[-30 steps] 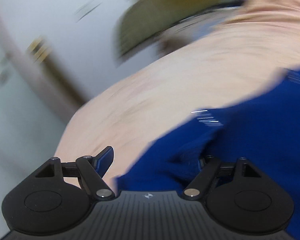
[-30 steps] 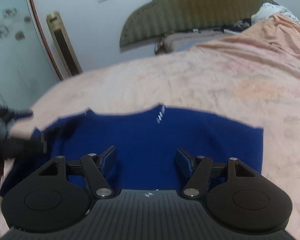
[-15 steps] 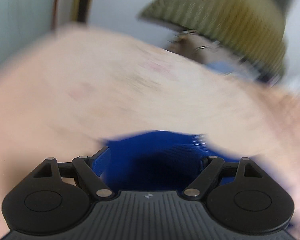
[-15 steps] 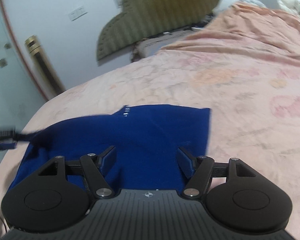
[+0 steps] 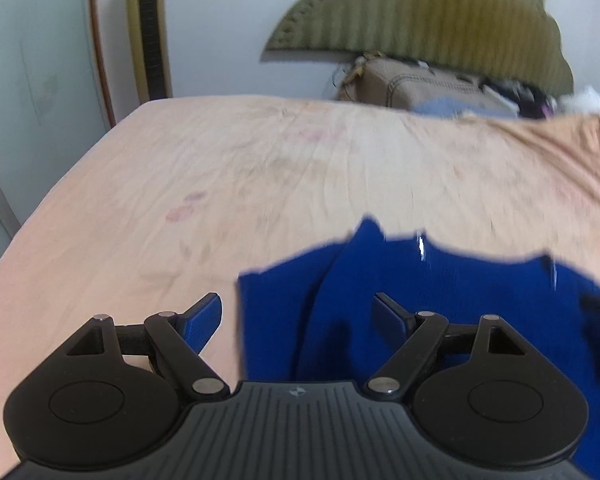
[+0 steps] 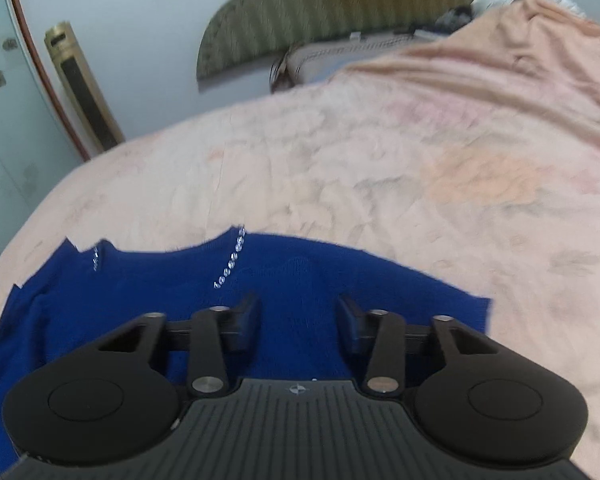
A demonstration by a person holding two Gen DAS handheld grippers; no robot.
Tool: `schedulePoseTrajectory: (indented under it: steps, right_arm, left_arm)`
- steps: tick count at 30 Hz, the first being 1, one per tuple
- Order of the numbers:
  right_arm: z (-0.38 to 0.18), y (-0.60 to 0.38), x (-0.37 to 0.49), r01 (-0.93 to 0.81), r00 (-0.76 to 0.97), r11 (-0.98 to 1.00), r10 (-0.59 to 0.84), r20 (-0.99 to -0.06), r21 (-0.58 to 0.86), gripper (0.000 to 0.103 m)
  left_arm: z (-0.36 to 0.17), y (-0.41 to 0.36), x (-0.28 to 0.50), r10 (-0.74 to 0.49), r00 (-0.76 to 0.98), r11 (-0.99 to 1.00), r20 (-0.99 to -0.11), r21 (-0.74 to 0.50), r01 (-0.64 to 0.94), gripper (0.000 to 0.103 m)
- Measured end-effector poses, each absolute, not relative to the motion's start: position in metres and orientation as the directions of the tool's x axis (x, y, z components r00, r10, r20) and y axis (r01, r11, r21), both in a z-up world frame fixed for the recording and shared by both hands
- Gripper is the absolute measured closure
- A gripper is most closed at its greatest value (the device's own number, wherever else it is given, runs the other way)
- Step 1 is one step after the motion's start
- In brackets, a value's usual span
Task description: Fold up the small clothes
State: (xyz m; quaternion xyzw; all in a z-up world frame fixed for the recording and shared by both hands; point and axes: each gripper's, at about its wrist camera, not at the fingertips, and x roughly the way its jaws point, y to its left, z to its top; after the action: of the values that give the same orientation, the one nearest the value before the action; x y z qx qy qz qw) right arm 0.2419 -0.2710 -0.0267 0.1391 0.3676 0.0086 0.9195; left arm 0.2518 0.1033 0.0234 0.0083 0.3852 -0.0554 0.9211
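A blue knitted sweater (image 5: 440,288) lies flat on the peach bedsheet (image 5: 260,180), its left part doubled over in a fold. My left gripper (image 5: 296,304) hovers open over that left edge, with nothing pinched. In the right wrist view the sweater (image 6: 160,280) shows two short rows of rhinestones (image 6: 230,264) near its far edge. My right gripper (image 6: 298,304) is over the sweater's right half and its jaws are closing. Blue knit shows in the gap between them, but the pads are not pressing on it.
The flowered sheet (image 6: 380,180) rises in a rumpled heap at the far right. A green padded headboard (image 5: 420,12) and a brown cushion (image 5: 420,80) sit behind the bed. A gold tower unit (image 5: 148,32) stands against the wall at the left.
The right gripper's jaws have come much closer together and its view has swung back to the left. The left gripper has rolled level and now looks along the sweater's left edge.
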Motion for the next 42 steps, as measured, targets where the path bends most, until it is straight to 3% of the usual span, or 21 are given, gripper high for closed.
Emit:
schedulePoseTrajectory:
  steps: [1, 5, 8, 9, 11, 13, 16, 17, 19, 22, 24, 27, 28, 29, 30, 31, 36, 40, 42]
  right_arm:
    - [-0.025, -0.269, 0.241, 0.085, 0.735, 0.967, 0.103, -0.670, 0.242, 0.097]
    - [-0.012, -0.272, 0.224, 0.136, 0.789, 0.982, -0.028, -0.613, 0.130, 0.098]
    - [-0.016, -0.274, 0.222, 0.148, 0.772, 0.985, -0.058, -0.633, 0.091, 0.097]
    - [-0.017, -0.274, 0.220, 0.166, 0.766, 0.982, -0.070, -0.639, 0.091, 0.092]
    - [-0.015, -0.274, 0.208, 0.194, 0.773, 0.975, -0.085, -0.629, 0.106, 0.067]
    - [-0.009, -0.274, 0.191, 0.187, 0.795, 0.971, -0.061, -0.604, 0.148, 0.051]
    - [0.000, -0.273, 0.158, 0.146, 0.813, 0.971, -0.008, -0.583, 0.190, 0.049]
    - [0.002, -0.272, 0.147, 0.138, 0.811, 0.971, 0.002, -0.585, 0.195, 0.047]
    - [0.004, -0.274, 0.124, 0.132, 0.802, 0.967, 0.025, -0.597, 0.218, 0.045]
    - [0.002, -0.283, 0.093, 0.148, 0.775, 0.945, 0.072, -0.628, 0.291, 0.044]
    - [-0.004, -0.286, 0.076, 0.155, 0.745, 0.927, 0.116, -0.657, 0.340, 0.044]
    - [-0.014, -0.280, 0.059, 0.140, 0.694, 0.918, 0.175, -0.698, 0.370, 0.043]
    - [-0.017, -0.274, 0.055, 0.125, 0.688, 0.925, 0.180, -0.703, 0.359, 0.051]
    - [-0.018, -0.269, 0.052, 0.119, 0.685, 0.934, 0.168, -0.709, 0.336, 0.072]
    - [-0.018, -0.263, 0.050, 0.126, 0.680, 0.948, 0.131, -0.721, 0.291, 0.086]
    - [-0.016, -0.261, 0.049, 0.126, 0.684, 0.956, 0.111, -0.721, 0.266, 0.094]
    - [0.009, -0.250, 0.038, 0.091, 0.721, 0.992, -0.007, -0.692, 0.084, 0.096]
    - [0.001, -0.243, 0.044, 0.071, 0.678, 0.997, -0.048, -0.733, 0.000, 0.095]
    - [0.000, -0.235, 0.046, 0.073, 0.667, 0.995, -0.100, -0.738, -0.069, 0.084]
  left_arm:
    - [0.024, 0.103, 0.242, -0.101, 0.696, 0.992, -0.711, -0.019, 0.124, 0.021]
    - [0.012, 0.110, 0.213, -0.185, 0.669, 0.971, -0.720, -0.031, 0.235, 0.021]
    - [0.003, 0.119, 0.193, -0.246, 0.637, 0.951, -0.731, -0.055, 0.304, 0.021]
    - [0.001, 0.121, 0.187, -0.261, 0.631, 0.946, -0.731, -0.064, 0.317, 0.021]
    - [-0.002, 0.127, 0.177, -0.290, 0.619, 0.938, -0.730, -0.088, 0.336, 0.021]
    - [-0.003, 0.136, 0.167, -0.323, 0.608, 0.928, -0.725, -0.118, 0.353, 0.022]
    - [-0.004, 0.147, 0.150, -0.373, 0.596, 0.912, -0.711, -0.162, 0.378, 0.023]
    - [-0.004, 0.150, 0.145, -0.382, 0.599, 0.908, -0.704, -0.166, 0.384, 0.026]
    - [-0.004, 0.152, 0.140, -0.400, 0.588, 0.900, -0.704, -0.180, 0.396, 0.049]
    - [-0.010, 0.151, 0.140, -0.429, 0.553, 0.888, -0.714, -0.220, 0.405, 0.071]
    - [-0.015, 0.149, 0.140, -0.428, 0.550, 0.888, -0.717, -0.221, 0.402, 0.073]
    - [-0.017, 0.145, 0.139, -0.421, 0.561, 0.894, -0.713, -0.220, 0.392, 0.088]
    - [-0.017, 0.144, 0.139, -0.413, 0.566, 0.898, -0.713, -0.216, 0.383, 0.092]
    - [-0.016, 0.143, 0.138, -0.404, 0.571, 0.903, -0.714, -0.210, 0.375, 0.093]
    - [-0.016, 0.142, 0.137, -0.400, 0.577, 0.905, -0.712, -0.207, 0.372, 0.095]
    - [-0.014, 0.142, 0.135, -0.397, 0.584, 0.906, -0.709, -0.200, 0.373, 0.096]
    - [-0.001, 0.146, 0.112, -0.351, 0.612, 0.903, -0.708, -0.084, 0.421, 0.097]
    - [-0.017, 0.148, 0.109, -0.307, 0.577, 0.892, -0.757, -0.019, 0.451, 0.097]
    - [-0.012, 0.151, 0.108, -0.316, 0.568, 0.886, -0.760, -0.023, 0.463, 0.096]
